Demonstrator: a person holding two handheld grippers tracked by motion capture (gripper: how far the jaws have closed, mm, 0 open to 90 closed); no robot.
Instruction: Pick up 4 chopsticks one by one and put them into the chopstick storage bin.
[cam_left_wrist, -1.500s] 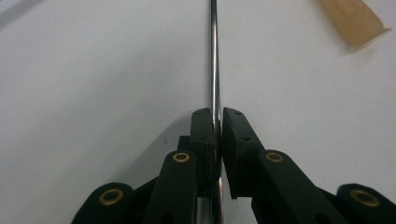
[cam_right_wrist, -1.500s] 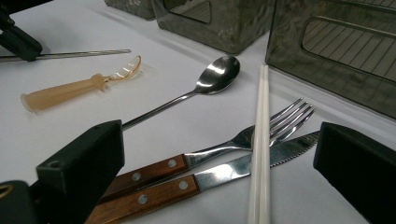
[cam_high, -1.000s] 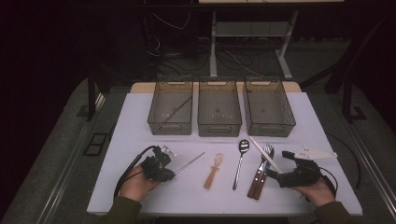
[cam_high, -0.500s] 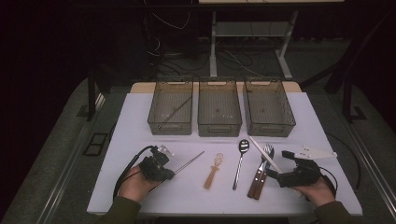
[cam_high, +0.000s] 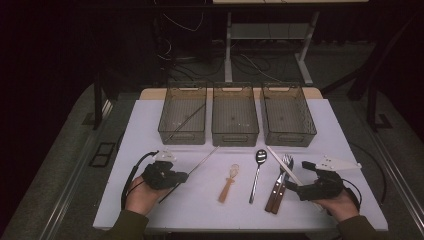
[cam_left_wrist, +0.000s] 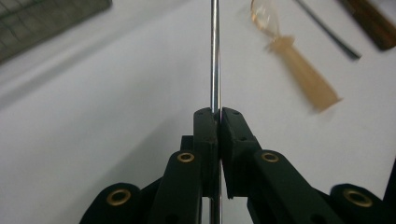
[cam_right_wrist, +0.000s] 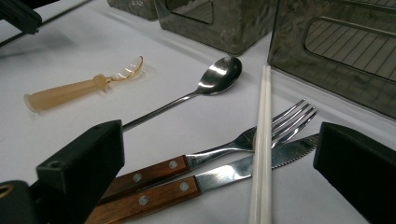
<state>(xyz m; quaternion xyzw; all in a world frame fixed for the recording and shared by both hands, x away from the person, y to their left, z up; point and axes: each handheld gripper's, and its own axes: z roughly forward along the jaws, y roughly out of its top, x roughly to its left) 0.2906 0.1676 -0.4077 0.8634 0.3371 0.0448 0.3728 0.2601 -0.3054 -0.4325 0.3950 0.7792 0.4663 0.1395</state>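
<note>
My left gripper (cam_high: 181, 176) (cam_left_wrist: 218, 113) lies low at the table's front left, shut on a thin metal chopstick (cam_high: 202, 161) (cam_left_wrist: 215, 56) that runs out ahead of the jaws toward the bins. At the front right my right gripper (cam_high: 292, 186) (cam_right_wrist: 219, 154) stands open, its jaws on either side of the wooden handles of a fork (cam_right_wrist: 261, 133) and a knife (cam_right_wrist: 224, 175). A pair of white chopsticks (cam_high: 280, 161) (cam_right_wrist: 264, 140) lies across both. A steel spoon (cam_high: 257, 171) (cam_right_wrist: 208, 86) and an amber plastic spoon (cam_high: 227, 182) (cam_right_wrist: 79, 91) rest between the grippers.
Three grey mesh bins stand in a row at the back: left (cam_high: 170, 131), middle (cam_high: 235, 135) and right (cam_high: 305, 131). A second metal chopstick (cam_high: 187, 121) leans inside the left one. The white table (cam_high: 330, 130) has bare room along its front edge.
</note>
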